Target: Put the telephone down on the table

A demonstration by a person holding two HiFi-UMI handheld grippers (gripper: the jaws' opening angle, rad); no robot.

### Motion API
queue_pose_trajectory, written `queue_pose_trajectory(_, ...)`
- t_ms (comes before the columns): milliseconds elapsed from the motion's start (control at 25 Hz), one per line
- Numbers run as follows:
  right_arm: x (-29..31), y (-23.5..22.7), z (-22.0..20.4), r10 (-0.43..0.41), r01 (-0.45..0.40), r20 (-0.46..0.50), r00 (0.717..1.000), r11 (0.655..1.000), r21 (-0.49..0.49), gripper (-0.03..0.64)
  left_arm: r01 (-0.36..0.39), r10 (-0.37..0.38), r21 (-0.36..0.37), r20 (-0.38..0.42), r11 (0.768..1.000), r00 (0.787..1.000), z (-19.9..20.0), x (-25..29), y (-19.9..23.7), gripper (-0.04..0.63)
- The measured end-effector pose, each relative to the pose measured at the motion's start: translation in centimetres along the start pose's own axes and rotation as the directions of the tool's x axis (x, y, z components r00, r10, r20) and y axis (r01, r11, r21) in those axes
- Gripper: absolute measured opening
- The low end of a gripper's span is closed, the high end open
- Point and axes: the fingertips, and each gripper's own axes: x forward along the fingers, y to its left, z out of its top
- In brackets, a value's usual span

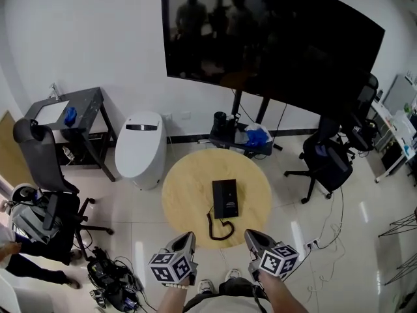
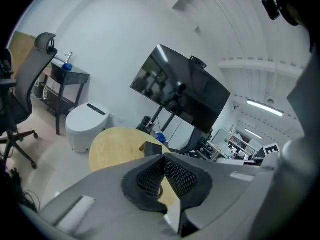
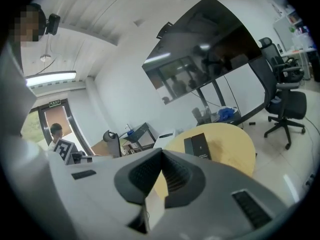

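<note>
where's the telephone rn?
In the head view the telephone lies flat near the middle of the round wooden table, its coiled cord trailing toward the table's near edge.

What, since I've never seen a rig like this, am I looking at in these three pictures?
There is no robot here: a person holds a two-jawed gripper in each hand. One picture comes from a camera on the person's head, looking steeply down. The other two come from cameras riding on the grippers, each looking along its own jaws. On the round wooden table lies a black telephone with its cord. The left gripper and right gripper are both shut and hold nothing.
</note>
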Motion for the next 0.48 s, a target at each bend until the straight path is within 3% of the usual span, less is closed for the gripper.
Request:
queue_pose_trajectory(200,-2.1,1.0,-1.1,0.011,-0.012,-0.009,1.0,1.0,-0.009,0.003,0.069,-0.068,0.014,-0.038,0.998,0.997,-1.1,1.1,-3.5,0.0)
queue_pose_trajectory(480,-4.7,0.9,-2.9,0.027,-0.026,-0.022,0.999,1.0,0.016,0.003,0.056,-0.055,0.02,-0.045,0.998,0.997,-2.2,0.6,-5.4,0.0)
